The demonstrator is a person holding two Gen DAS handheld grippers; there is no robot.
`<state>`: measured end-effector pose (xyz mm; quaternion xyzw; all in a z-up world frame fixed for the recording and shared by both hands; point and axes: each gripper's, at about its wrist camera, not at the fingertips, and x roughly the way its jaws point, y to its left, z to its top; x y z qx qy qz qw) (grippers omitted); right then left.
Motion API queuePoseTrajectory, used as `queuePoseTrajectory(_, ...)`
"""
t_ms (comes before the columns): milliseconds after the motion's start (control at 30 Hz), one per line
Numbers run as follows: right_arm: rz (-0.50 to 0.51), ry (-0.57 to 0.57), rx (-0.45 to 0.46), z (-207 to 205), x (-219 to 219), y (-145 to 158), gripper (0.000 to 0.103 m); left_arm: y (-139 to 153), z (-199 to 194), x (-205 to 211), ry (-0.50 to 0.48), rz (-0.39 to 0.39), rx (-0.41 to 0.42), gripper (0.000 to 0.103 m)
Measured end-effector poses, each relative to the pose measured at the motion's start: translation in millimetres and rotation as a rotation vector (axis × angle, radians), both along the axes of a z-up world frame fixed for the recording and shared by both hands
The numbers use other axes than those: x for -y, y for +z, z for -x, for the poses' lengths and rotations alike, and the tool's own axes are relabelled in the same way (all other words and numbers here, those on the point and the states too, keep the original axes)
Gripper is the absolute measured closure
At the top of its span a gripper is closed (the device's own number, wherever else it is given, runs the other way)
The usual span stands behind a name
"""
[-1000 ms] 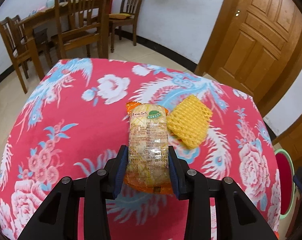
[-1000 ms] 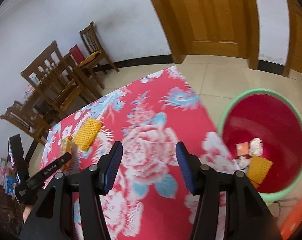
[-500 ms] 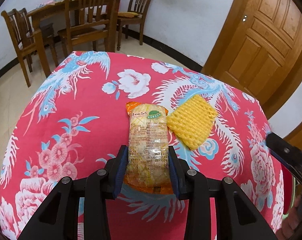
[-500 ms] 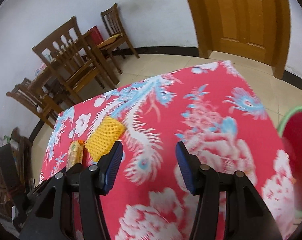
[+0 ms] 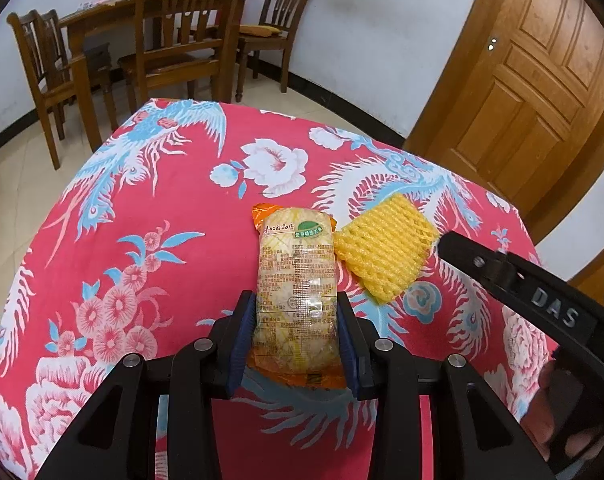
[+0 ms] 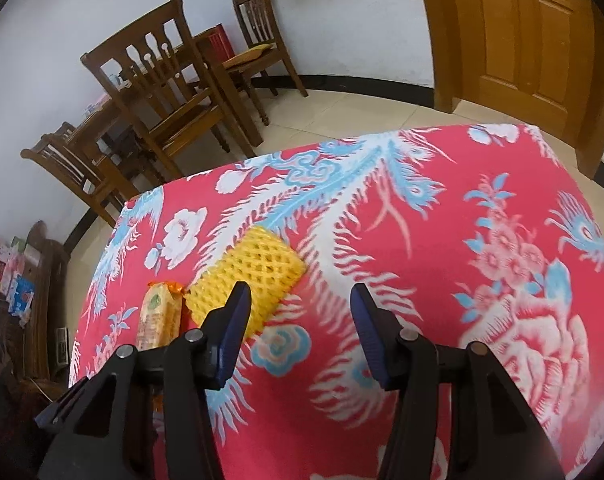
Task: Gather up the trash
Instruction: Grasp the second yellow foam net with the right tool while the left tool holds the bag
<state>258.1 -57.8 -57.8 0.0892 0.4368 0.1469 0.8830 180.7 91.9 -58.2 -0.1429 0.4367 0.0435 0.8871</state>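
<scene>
From the left wrist camera, the left gripper (image 5: 296, 330) squeezes a snack packet (image 5: 295, 286) between its two blue pads. The packet is see-through with orange ends. It has a green oval label and rows of small print, too tiny to read. It sits over a table with a red flowered cloth (image 5: 141, 216). Just to the right of the packet lies a yellow foam net (image 5: 384, 254), flat on the cloth and touching the packet's side. This view alone shows the right gripper from the side, a black bar with the letters "DAS" on it. Its tip is just beside the net. Part of a hand (image 5: 558, 412) shows under it.

From the right wrist camera, the right gripper (image 6: 299, 328) is open, with nothing between its pads. Its jaws have just closed a little. The yellow foam net (image 6: 249, 272) lies ahead, and the left pad covers its near corner. The snack packet (image 6: 159, 316) is at the left of the net. This view alone shows a shelf with colourful boxes (image 6: 9, 276) at the far left. Their writing is too small to read.
</scene>
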Motion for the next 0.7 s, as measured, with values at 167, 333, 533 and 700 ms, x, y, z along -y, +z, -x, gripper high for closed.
queuePoseTrajectory(167,0.017,0.025,-0.020,-12.4,-13.0,-10.5,0.063,-0.2,-0.1,0.0,0.000,-0.001,0.000,0.064)
queuePoseTrajectory(333,0.025,0.048,-0.012,-16.0,-19.1,-13.0,0.081,-0.2,-0.4,0.8,-0.002,-0.006,0.002,0.064)
queuePoseTrajectory(533,0.035,0.036,0.002,-13.0,-17.9,-10.3,0.100,0.0,-1.3,1.1,-0.003,-0.012,0.005,0.064)
queuePoseTrajectory(700,0.018,-0.017,0.040,-3.7,4.0,-1.1,0.101,-0.2,-1.1,1.1,-0.003,-0.015,0.005,0.064)
